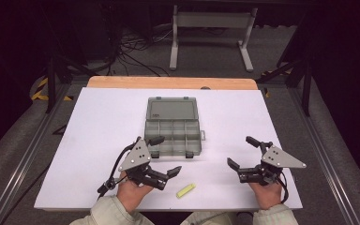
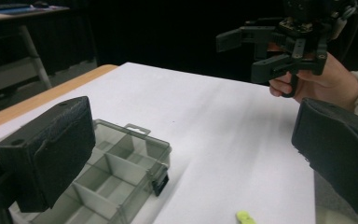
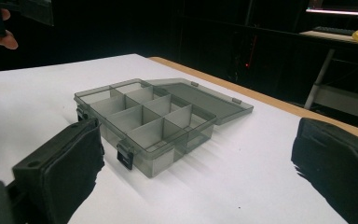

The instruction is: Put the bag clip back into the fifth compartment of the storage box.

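Both grippers idling wide apart, holding nothing: left gripper (image 1: pixel 163 156), right gripper (image 1: pixel 242 151). Compartment box (image 1: pixel 173 126) sitting lid-open mid-tabletop, compartments looking empty. Yellow-green piece (image 1: pixel 186 190) lying near front edge. Nothing apparently started.

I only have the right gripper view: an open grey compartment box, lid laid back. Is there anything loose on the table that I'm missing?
Observer: Yes, a small yellow-green piece lies on the white table, near the person's edge, between the two grippers.
Operator: Which gripper is closer to it?
Observer: The left gripper; the piece sits just to the right of its lower jaw.
Operator: Is that gripper open?
Observer: Open, jaws wide apart, with one jaw over the box's near-left corner.
Operator: And mine, from above?
Observer: The right gripper is open too, off to the right of the box and holding nothing.
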### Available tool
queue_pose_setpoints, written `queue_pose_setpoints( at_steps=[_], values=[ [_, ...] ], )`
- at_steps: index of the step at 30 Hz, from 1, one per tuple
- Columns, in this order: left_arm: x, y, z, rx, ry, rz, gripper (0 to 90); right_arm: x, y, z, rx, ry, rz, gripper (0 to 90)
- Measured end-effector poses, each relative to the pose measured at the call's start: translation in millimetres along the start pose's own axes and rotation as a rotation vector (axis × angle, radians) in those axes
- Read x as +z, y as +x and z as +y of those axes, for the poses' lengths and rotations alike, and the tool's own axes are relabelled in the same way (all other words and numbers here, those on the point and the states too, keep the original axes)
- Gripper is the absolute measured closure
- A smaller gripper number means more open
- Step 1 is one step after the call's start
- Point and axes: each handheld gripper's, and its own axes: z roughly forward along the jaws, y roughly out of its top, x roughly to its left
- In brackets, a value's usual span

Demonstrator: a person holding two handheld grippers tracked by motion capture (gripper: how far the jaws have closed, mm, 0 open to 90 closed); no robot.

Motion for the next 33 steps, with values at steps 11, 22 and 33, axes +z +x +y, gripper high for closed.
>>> queue_pose_setpoints(
  at_steps=[11, 22, 33],
  values=[
    [13.4, -11.5, 0.0, -0.025, 0.024, -0.070, 0.5, -0.5, -0.9, -0.3, 0.000, 0.000, 0.000, 2.0],
    [16.1, -13.7, -2.3, -0.047, 0.084, -0.072, 3.5, 0.2, -1.1, -0.9, 0.006, -0.001, 0.006, 2.0],
    [28.5, -18.0, 0.3, -0.099, 0.257, -0.118, 8.0, 0.6, -1.8, -1.4, 0.015, 0.004, 0.008, 2.0]
  ],
)
